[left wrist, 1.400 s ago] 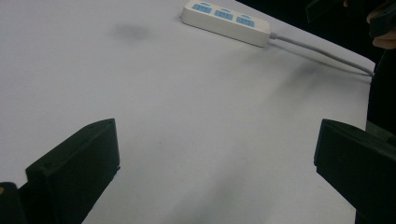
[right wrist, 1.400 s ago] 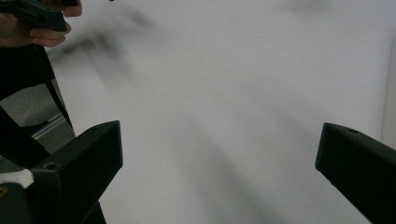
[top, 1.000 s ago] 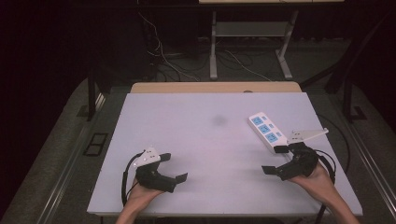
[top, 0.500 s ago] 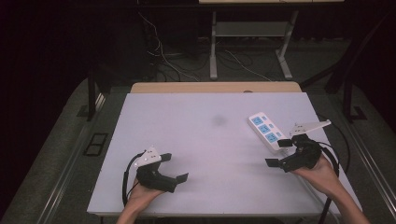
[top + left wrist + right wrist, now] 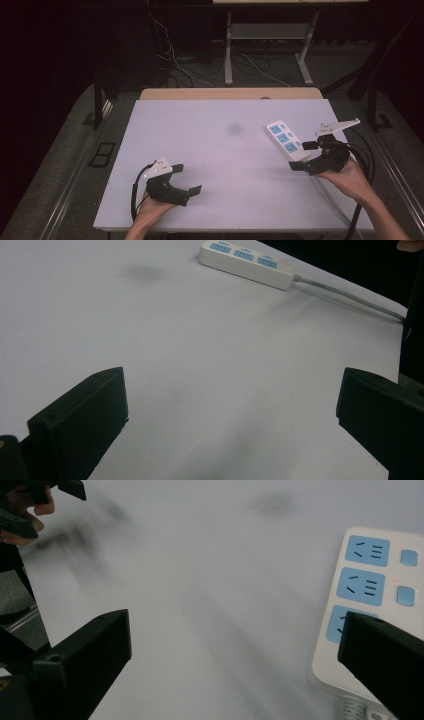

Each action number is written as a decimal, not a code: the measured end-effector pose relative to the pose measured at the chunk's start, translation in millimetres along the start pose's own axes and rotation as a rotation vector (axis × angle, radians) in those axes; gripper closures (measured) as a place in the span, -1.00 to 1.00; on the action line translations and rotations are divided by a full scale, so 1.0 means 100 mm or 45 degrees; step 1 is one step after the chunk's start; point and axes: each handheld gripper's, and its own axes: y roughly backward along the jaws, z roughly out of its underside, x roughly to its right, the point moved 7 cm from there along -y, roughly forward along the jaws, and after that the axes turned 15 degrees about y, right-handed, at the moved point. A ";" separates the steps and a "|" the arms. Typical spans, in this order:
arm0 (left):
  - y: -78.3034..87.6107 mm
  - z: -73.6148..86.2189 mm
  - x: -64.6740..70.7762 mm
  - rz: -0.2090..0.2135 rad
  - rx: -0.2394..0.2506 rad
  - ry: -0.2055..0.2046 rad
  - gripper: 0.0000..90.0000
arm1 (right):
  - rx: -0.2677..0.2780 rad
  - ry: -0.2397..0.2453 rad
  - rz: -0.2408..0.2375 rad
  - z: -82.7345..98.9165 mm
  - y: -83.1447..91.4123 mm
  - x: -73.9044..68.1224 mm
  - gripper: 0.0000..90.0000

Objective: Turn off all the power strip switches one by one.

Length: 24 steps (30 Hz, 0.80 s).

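A white plastic power strip with three blue sockets [image 5: 286,139] is lying flat right of centre in the high view on the pale grey table [image 5: 210,150], its long axis running from upper left to lower right, its grey cord [image 5: 345,296] leaving the lower-right end. The right gripper [image 5: 306,155] is hovering just beside that end, jaws spread wide, gripping nothing. The left gripper [image 5: 188,179] is sitting at lower left, jaws likewise parted and empty.
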 end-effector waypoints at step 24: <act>-0.01 0.01 0.00 0.003 -0.007 -0.003 -1.00 | -0.054 -0.050 0.032 -0.07 -0.10 0.34 -0.99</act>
